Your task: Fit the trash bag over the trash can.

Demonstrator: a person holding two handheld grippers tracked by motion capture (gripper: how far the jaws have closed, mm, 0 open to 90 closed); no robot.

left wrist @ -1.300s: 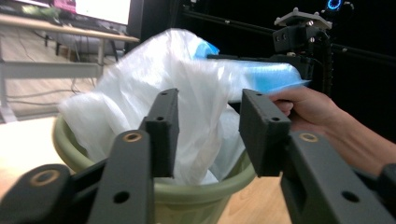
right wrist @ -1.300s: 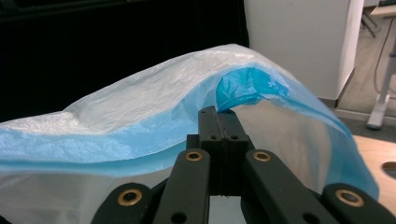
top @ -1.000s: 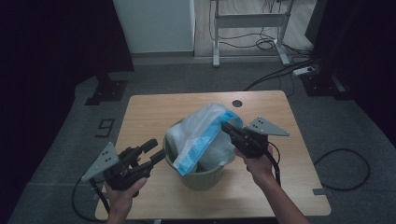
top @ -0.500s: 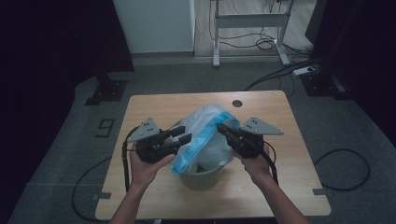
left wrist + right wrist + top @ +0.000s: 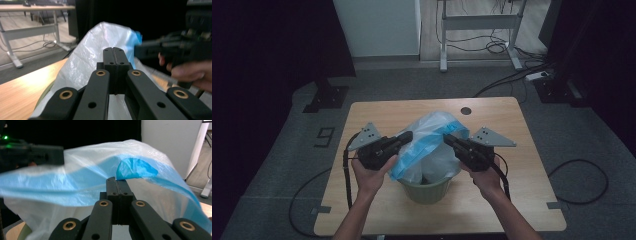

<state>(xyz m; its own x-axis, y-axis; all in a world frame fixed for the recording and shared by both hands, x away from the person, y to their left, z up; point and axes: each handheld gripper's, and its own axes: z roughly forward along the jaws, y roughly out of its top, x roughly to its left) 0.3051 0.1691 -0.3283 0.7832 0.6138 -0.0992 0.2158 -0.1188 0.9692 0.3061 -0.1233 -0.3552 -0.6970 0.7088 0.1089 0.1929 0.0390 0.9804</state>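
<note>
Centre of the high view: my left gripper (image 5: pixel 406 135) has just closed, pinching the plastic bag (image 5: pixel 429 145); my right gripper (image 5: pixel 448 139) pinches its blue rim. Bag sits in the green bin (image 5: pixel 424 190).

Thin plastic bag (image 5: pixel 432 145), translucent white with a blue band along its rim, sits in the green bin (image 5: pixel 426 189) near the front of the desk (image 5: pixel 512 125). Bag stands up out of the bin, puffed and crinkled, mouth pulled wide. Blue rim stretches between my left gripper (image 5: pixel 406 136) and my right gripper (image 5: pixel 447 139), each pinching an edge. Bin is upright, round, mostly hidden by the bag.
</note>
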